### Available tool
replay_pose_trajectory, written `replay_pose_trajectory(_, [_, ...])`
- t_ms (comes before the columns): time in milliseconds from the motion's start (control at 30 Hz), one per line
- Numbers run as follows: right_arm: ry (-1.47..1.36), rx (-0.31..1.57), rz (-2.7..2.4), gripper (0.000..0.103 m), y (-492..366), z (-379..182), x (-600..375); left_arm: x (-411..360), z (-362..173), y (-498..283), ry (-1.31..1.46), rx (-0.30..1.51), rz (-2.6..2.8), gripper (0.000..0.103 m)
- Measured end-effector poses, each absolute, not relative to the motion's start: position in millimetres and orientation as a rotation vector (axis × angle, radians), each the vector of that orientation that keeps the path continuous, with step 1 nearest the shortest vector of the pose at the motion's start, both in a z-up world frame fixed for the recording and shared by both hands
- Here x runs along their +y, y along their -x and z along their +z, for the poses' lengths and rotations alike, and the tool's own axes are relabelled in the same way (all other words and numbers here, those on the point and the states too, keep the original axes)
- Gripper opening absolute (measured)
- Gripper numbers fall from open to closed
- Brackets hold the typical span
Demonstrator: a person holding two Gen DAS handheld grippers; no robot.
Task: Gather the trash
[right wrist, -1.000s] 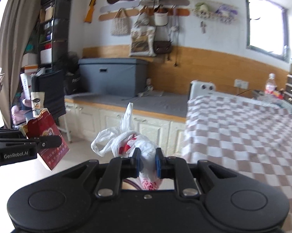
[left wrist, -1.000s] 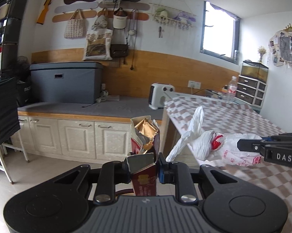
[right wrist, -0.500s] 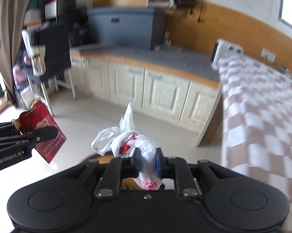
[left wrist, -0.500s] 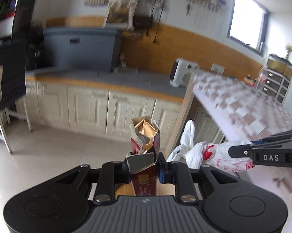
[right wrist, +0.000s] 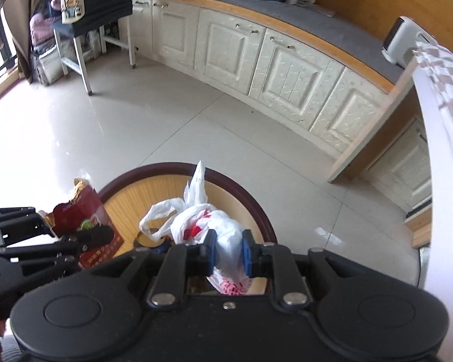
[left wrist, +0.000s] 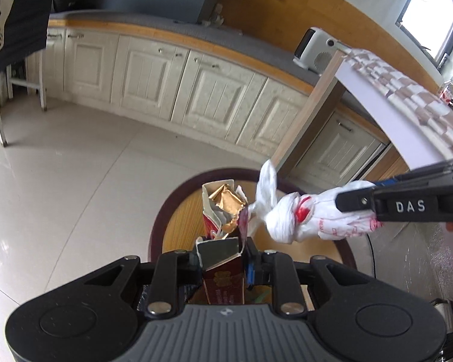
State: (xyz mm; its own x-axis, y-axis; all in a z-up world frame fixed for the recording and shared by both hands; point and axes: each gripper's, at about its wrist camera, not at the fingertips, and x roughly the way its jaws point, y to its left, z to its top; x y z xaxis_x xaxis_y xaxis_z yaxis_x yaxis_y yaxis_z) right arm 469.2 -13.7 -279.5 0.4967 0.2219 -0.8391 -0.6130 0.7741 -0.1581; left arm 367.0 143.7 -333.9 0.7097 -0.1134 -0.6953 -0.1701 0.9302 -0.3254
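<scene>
My left gripper [left wrist: 223,259] is shut on a torn red carton [left wrist: 223,229] with gold foil inside; it shows at the left of the right wrist view [right wrist: 89,226]. My right gripper [right wrist: 228,252] is shut on a knotted white plastic bag with red print [right wrist: 208,223], seen right of the carton in the left wrist view [left wrist: 304,217]. Both hang above a round bin with a dark red rim [right wrist: 178,167] and wood-coloured inside wall [left wrist: 181,220]. Some items lie in the bin below, mostly hidden.
A table with a checked cloth [left wrist: 407,90] stands to the right, its wooden leg [left wrist: 307,111] beside the bin. Cream cabinets [right wrist: 256,51] under a grey counter line the far wall. A white heater [left wrist: 316,51] sits on the counter. Pale tiled floor [right wrist: 136,120] lies to the left.
Both grippers have tilted down from the room and wall toward the floor. The bin has come into view beneath the carton and bag. Both grips are unchanged.
</scene>
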Motion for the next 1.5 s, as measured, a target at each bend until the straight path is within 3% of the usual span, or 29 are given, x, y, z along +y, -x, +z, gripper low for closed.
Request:
replay_pose_trajectory(33, [0.48,0.914,0.539,0.032,-471.1,-281.8,-13.1,142.9,-336.7,-367.8,0.387,0.792,0.028,0.026])
replay_pose_trajectory(67, [0.49,0.912,0.55,0.05,-471.1,-283.7,-12.3,141.1,-339.2,-369.1,0.387,0.799,0.023,0.026])
replay_pose_trajectory(100, [0.504,0.922,0.554,0.062,-470.6,-284.7,-11.0,138.7,-341.8,-371.6,0.385,0.807,0.017,0.026])
replay_pose_trajectory(367, [0.55,1.029,0.562,0.064,-470.1,-282.6,-11.2,115.1,-360.9,-382.3,0.369,0.921,-0.055,0.027])
replay_pose_trajectory(433, [0.523,1.061,0.542,0.064,-473.5,-281.1,-16.4,111.3,-362.2,-382.1,0.377,0.947,-0.069,0.04])
replay_pose_trajectory(500, [0.493,1.091,0.534,0.064,-475.3,-281.6,-21.3,109.5,-360.8,-379.1,0.357,0.951,-0.063,0.065])
replay_pose_trajectory(633, [0.482,1.131,0.523,0.069,-473.9,-284.7,-28.2,108.8,-352.2,-375.6,0.321,0.952,-0.043,0.071])
replay_pose_trajectory(700, [0.491,1.138,0.524,0.069,-470.8,-286.0,-30.2,111.1,-347.5,-373.1,0.314,0.95,-0.032,0.08])
replay_pose_trajectory(967, [0.498,1.135,0.534,0.072,-458.3,-283.4,-32.6,118.8,-325.9,-363.4,0.285,0.951,-0.01,0.095])
replay_pose_trajectory(1100, [0.479,1.1,0.497,0.08,-451.4,-274.6,-35.1,122.6,-311.8,-355.2,0.28,0.946,-0.01,0.1])
replay_pose_trajectory(1267, [0.439,1.056,0.423,0.083,-438.6,-258.1,-46.0,130.3,-292.9,-337.0,0.273,0.921,-0.015,0.101])
replay_pose_trajectory(1400, [0.346,1.003,0.386,0.096,-421.7,-233.9,-57.6,135.1,-271.8,-322.6,0.262,0.893,-0.021,0.103])
replay_pose_trajectory(1500, [0.306,0.961,0.362,0.1,-404.9,-215.0,-63.4,136.3,-253.6,-310.2,0.247,0.863,-0.024,0.103])
